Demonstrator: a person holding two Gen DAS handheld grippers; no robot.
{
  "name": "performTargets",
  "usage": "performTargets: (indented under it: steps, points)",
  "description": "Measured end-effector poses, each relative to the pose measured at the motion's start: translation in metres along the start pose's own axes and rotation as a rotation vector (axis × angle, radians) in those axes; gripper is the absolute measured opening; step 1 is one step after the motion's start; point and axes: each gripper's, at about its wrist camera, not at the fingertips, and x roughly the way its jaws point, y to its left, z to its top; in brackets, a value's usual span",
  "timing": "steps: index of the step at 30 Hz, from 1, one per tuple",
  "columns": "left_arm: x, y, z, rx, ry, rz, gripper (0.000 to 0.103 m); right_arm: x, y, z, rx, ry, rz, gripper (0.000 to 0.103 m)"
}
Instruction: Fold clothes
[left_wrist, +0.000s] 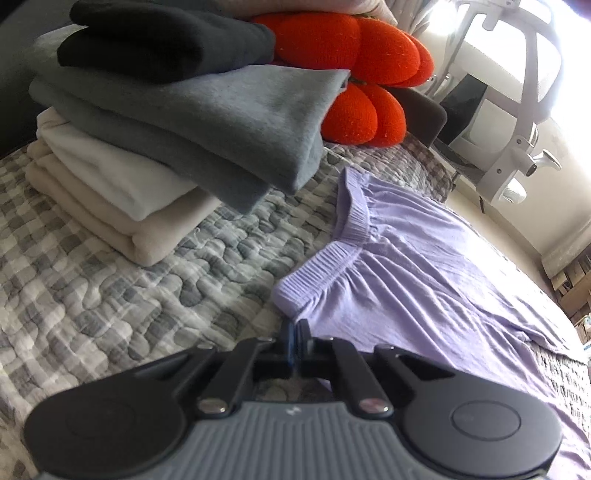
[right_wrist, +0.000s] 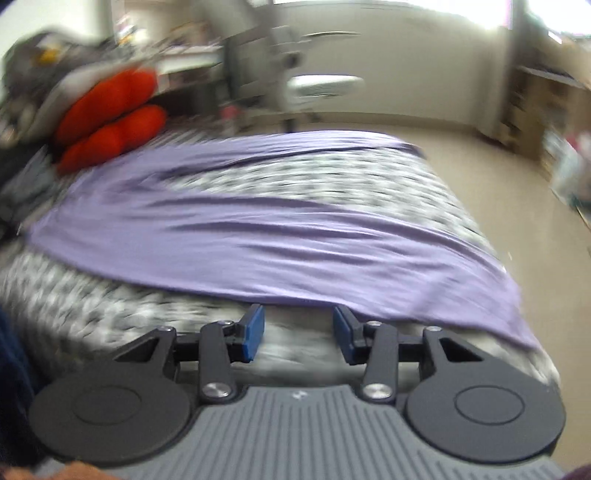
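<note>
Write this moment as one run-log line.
left gripper: shut, at waistband corner of lilac trousers | right gripper: open, at trouser hem edge | folded stack: beside, on quilt

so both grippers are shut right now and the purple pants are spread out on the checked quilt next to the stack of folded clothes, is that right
Not quite: only the left gripper is shut. The right wrist view shows the right gripper open, its blue pads apart at the edge of the purple pants. The pants do lie spread on the checked quilt beside the folded stack.

Your bed (left_wrist: 110, 295) wears a grey checked quilt; beyond it stands a white office chair (left_wrist: 524, 110) on sunlit beige floor (right_wrist: 480, 177).
</note>
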Motion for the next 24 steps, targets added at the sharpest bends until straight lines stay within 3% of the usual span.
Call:
performTargets:
  steps: [7,15,24]
  points:
    - [-0.002,-0.005,-0.004,0.031,0.000,0.029,0.001,-0.022,-0.059,-0.011,0.172,-0.043,-0.108,0.046]
    - [-0.005,-0.011,-0.009,0.066,0.000,0.062,0.001,-0.022,-0.088,-0.014,0.333,-0.059,-0.120,0.046]
    - [0.002,-0.011,-0.008,0.060,-0.016,0.041,0.001,-0.014,-0.111,-0.011,0.464,-0.084,-0.102,0.051]
